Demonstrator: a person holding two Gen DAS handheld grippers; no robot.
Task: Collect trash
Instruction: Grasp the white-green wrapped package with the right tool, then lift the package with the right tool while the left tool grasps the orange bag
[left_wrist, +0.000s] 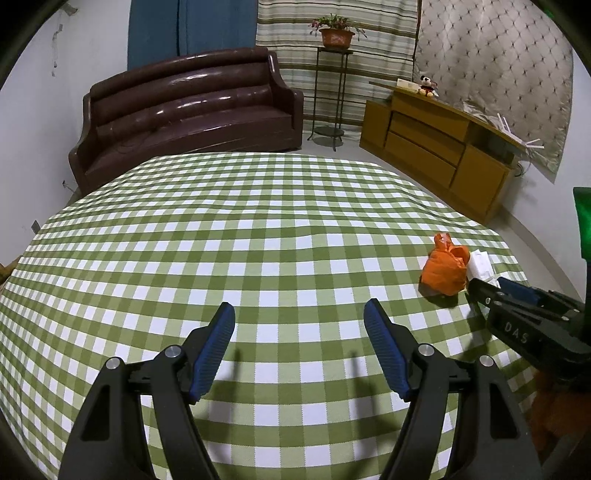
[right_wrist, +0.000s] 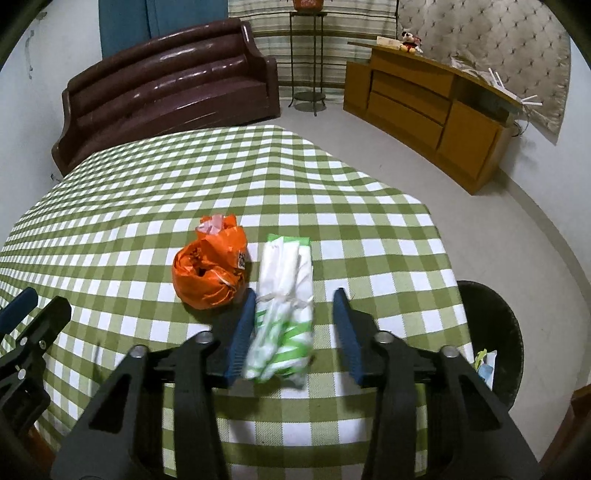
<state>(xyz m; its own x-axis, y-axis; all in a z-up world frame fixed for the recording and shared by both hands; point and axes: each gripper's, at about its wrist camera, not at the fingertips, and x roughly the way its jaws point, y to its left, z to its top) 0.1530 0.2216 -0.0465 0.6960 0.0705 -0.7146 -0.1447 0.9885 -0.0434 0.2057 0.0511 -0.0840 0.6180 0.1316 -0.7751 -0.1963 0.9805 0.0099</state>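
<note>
A crumpled orange plastic bag (right_wrist: 210, 271) lies on the green checked tablecloth (right_wrist: 147, 184). Right beside it lies a white and green wrapper (right_wrist: 284, 295). My right gripper (right_wrist: 295, 312) is open, its blue pads on either side of the wrapper's near half, the left pad close to or touching it. My left gripper (left_wrist: 299, 321) is open and empty over bare cloth, well left of the orange bag (left_wrist: 445, 267). The right gripper (left_wrist: 491, 291) shows at the right edge of the left wrist view, beside the wrapper (left_wrist: 480, 264).
A black trash bin (right_wrist: 495, 332) with some rubbish inside stands on the floor just off the table's right edge. A brown sofa (left_wrist: 188, 110), a plant stand (left_wrist: 332, 92) and a wooden cabinet (left_wrist: 436, 144) stand beyond the table.
</note>
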